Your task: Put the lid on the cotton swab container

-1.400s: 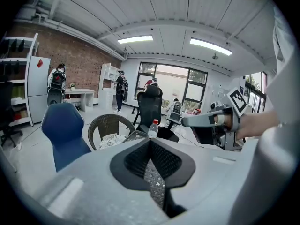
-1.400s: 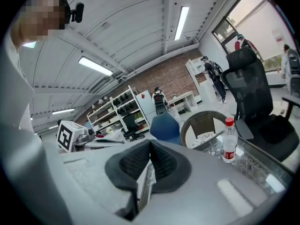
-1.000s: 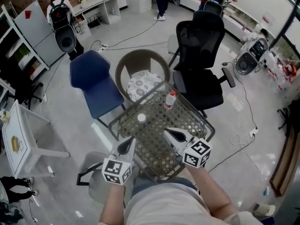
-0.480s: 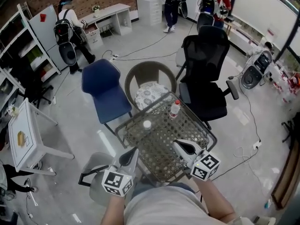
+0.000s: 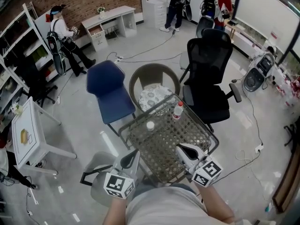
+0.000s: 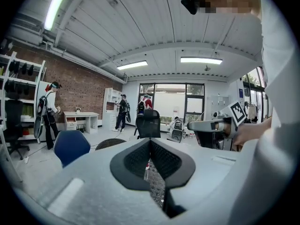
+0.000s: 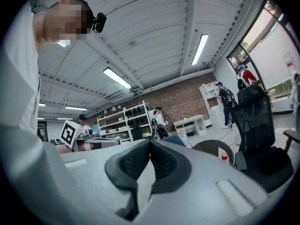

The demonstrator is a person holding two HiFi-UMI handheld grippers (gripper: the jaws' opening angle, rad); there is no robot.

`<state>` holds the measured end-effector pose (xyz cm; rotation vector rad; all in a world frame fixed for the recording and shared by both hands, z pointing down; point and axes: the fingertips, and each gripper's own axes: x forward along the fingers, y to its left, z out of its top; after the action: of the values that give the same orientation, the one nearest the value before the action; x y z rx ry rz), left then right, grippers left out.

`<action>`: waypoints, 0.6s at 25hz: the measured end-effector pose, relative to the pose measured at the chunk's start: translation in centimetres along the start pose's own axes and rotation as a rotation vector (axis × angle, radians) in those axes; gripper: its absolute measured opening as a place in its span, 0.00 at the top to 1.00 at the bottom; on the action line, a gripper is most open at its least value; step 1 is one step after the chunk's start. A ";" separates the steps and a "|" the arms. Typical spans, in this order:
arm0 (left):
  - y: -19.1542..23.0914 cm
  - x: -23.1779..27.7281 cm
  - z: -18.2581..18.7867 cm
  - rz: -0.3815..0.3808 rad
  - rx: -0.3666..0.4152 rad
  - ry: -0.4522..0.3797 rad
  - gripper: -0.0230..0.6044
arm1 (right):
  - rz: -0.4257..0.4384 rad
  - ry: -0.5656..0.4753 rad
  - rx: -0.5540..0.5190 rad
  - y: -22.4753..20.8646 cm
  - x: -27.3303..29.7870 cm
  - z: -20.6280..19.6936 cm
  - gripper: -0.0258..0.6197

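A small white round container (image 5: 150, 125) stands on the woven-top table (image 5: 164, 144), left of its middle. I cannot tell whether a lid is on it. A clear bottle with a red cap (image 5: 177, 110) stands at the table's far right; its cap (image 7: 224, 157) shows in the right gripper view. My left gripper (image 5: 130, 160) hovers at the table's near left edge, shut and empty. My right gripper (image 5: 182, 149) is over the near right part, also shut and empty. Both gripper views look out level into the room, with the jaws pressed together (image 6: 150, 143) (image 7: 150, 145).
Beyond the table stand a blue chair (image 5: 108, 90), a round wicker chair with a patterned cushion (image 5: 153, 86) and a black office chair (image 5: 208, 74). A white side table (image 5: 28, 135) is at the left. People stand by the far desk and shelves. Cables run across the floor.
The head view has tilted up, so the table and both grippers sit lower in the frame. Both grippers keep their place at the table's near edge and stay shut.
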<state>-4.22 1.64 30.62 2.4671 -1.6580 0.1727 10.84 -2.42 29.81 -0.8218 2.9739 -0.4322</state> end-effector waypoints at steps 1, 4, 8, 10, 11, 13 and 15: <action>-0.1 0.0 -0.1 -0.002 0.001 0.001 0.95 | -0.003 -0.001 -0.003 0.0 0.0 0.0 0.96; -0.1 -0.1 -0.4 -0.005 -0.004 0.004 0.95 | -0.018 0.006 -0.003 -0.2 -0.1 -0.3 0.96; -0.2 -0.1 -0.3 -0.003 -0.005 0.000 0.95 | -0.031 0.014 -0.040 -0.2 -0.3 -0.2 0.96; -0.2 0.0 0.0 -0.005 -0.005 -0.003 0.95 | -0.033 0.012 -0.051 -0.2 -0.4 0.0 0.96; -0.2 0.0 0.1 -0.005 -0.004 -0.004 0.95 | -0.033 0.010 -0.050 -0.3 -0.4 0.2 0.96; -0.2 0.1 0.1 -0.005 -0.003 -0.004 0.95 | -0.033 0.009 -0.043 -0.4 -0.4 0.2 0.96; -0.1 0.1 0.1 -0.003 -0.002 -0.003 0.95 | -0.031 0.009 -0.036 -0.5 -0.4 0.2 0.96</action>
<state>-4.06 1.55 30.50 2.4697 -1.6546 0.1677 11.40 -2.64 29.76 -0.8721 2.9894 -0.3854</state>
